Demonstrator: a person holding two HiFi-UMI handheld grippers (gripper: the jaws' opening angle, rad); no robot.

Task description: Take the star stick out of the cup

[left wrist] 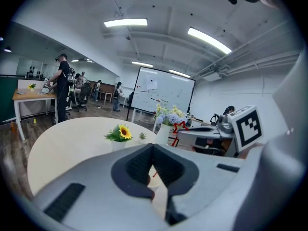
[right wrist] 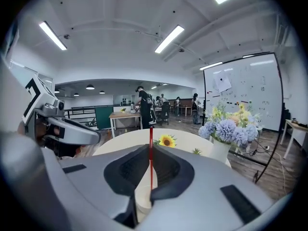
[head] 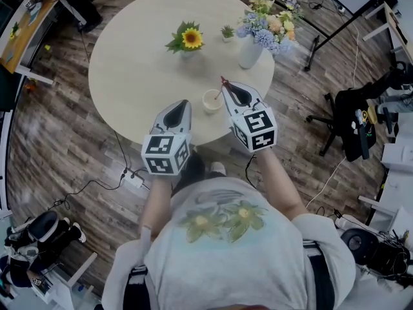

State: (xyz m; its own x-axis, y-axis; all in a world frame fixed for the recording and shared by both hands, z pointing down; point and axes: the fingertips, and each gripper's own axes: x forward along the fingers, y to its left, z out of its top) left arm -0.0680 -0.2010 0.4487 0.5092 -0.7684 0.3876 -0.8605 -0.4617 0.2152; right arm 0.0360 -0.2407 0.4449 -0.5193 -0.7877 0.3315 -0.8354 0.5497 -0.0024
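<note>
With the right gripper (right wrist: 150, 147) clamped on the thin star stick (right wrist: 150, 165), a tilted lift could snag and topple the cup (right wrist: 141, 200).

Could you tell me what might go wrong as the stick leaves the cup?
The cup stands free near the table edge; the left tool is not on it, so a dragging star stick could tip it. The right tool pinches only the thin shaft, which might pivot or slip.
</note>
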